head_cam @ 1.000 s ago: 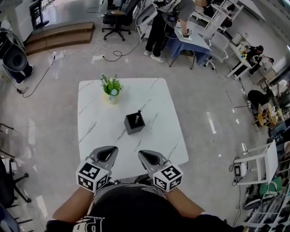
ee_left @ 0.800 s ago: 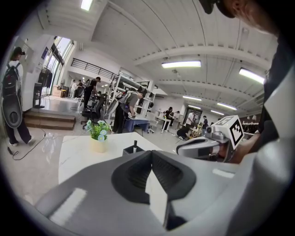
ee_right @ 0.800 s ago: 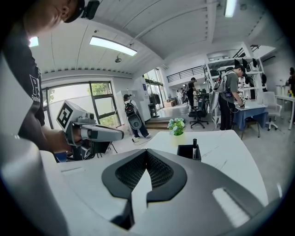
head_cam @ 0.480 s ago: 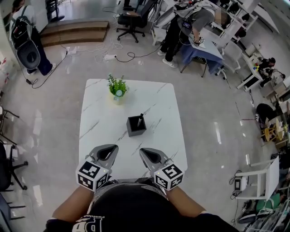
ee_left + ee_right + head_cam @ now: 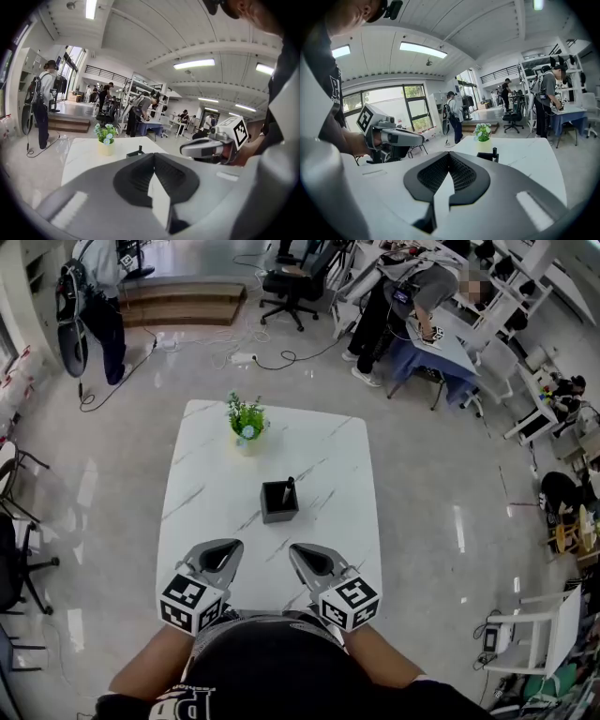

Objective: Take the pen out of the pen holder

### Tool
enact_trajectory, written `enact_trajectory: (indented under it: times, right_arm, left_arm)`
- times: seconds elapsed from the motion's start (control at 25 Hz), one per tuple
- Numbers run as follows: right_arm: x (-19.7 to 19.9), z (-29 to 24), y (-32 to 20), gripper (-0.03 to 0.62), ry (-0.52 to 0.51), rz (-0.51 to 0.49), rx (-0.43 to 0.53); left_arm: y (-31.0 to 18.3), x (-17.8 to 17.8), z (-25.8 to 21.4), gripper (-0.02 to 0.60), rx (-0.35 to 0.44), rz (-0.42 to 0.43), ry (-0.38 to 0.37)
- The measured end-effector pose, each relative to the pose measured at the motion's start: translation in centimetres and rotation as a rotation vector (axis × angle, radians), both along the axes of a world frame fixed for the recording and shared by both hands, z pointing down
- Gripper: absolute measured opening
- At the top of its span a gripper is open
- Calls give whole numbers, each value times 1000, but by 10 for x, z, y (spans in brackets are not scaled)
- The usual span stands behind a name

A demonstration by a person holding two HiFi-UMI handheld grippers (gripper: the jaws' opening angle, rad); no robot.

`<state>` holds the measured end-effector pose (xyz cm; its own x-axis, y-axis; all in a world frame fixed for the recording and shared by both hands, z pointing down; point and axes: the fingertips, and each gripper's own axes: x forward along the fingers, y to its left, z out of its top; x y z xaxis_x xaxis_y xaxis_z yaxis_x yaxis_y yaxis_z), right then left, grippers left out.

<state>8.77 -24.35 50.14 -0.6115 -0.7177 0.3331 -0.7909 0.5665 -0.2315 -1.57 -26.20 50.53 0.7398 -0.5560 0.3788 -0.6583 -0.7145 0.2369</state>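
A black square pen holder [image 5: 278, 503] stands in the middle of the white marble table [image 5: 206, 474], with a dark pen [image 5: 289, 486] upright in it. Both grippers hover at the table's near edge, well short of the holder. My left gripper [image 5: 225, 546] is shut and empty, its jaw tips meeting. My right gripper [image 5: 302, 550] is shut and empty too. In the left gripper view the holder [image 5: 135, 153] peeks over the closed jaws, and the right gripper [image 5: 206, 147] shows beside it. The right gripper view shows the pen [image 5: 494, 153] ahead.
A small potted plant [image 5: 247, 420] in a yellow pot stands at the table's far side. Around the table is glossy floor. A person with a backpack [image 5: 92, 296] stands far left; others work at benches [image 5: 427, 329] at the back right. Office chairs [image 5: 292, 282] stand behind.
The head view has drifted, so the table sits slightly further right and lower, and a person with a backpack has come into view. Both grippers stay where they were, shut.
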Motion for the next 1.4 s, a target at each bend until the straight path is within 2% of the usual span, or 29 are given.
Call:
enact_trajectory:
  times: [0.44, 1.4]
  right_arm:
    - [20, 1, -7, 0, -17, -4, 8]
    - [16, -7, -8, 2, -12, -15, 43]
  left_arm:
    - [0, 18, -3, 57, 7, -19, -13]
    - [-1, 21, -8, 57, 10, 1, -14]
